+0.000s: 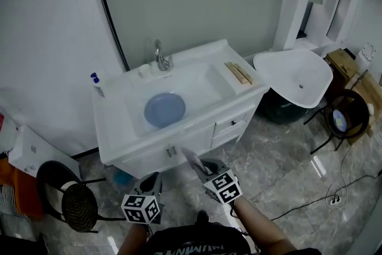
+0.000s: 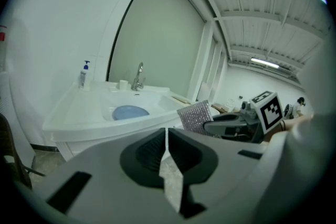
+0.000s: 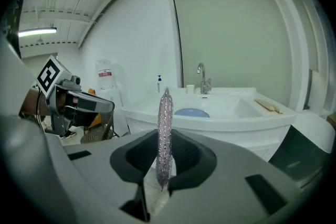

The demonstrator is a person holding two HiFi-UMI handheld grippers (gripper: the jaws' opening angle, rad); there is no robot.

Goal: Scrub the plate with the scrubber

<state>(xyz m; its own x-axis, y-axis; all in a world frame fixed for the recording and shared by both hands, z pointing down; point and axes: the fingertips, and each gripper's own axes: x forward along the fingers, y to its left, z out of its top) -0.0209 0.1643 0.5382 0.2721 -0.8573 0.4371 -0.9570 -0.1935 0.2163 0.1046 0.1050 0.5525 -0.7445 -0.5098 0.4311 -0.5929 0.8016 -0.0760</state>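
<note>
Plate (image 1: 164,110) x1, scrubber (image 3: 165,118) x1

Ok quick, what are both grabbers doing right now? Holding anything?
The left gripper is shut, empty.
The right gripper is shut on the silver scrubber.

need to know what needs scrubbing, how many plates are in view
1. A blue plate lies flat in the sink, in front of the tap. None shows elsewhere; more could be hidden in the closed cabinet below.
</note>
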